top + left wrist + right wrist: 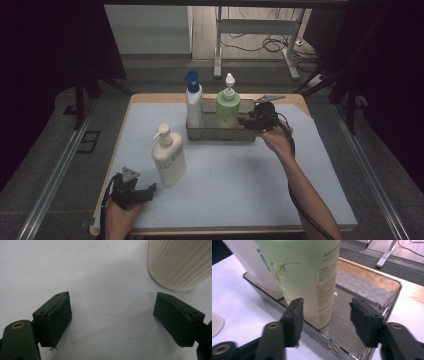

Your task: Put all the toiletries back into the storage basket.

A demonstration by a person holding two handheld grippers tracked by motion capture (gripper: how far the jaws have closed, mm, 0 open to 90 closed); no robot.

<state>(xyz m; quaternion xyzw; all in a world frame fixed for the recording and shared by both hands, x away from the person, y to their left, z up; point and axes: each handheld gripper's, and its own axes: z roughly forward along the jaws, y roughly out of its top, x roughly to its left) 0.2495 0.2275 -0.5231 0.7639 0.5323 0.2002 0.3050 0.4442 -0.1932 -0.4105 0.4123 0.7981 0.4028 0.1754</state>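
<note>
Jaws of the right gripper gape at the tray's three-o'clock edge; left gripper open, mat free around it.

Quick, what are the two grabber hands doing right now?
Left gripper: open, holding nothing, beside the cream bottle.
Right gripper: open, holding nothing, at the tray by the green bottle.

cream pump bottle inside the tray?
No. In the high view the cream pump bottle stands on the white mat, in front of the tray that holds the green and blue-capped bottles.
</note>
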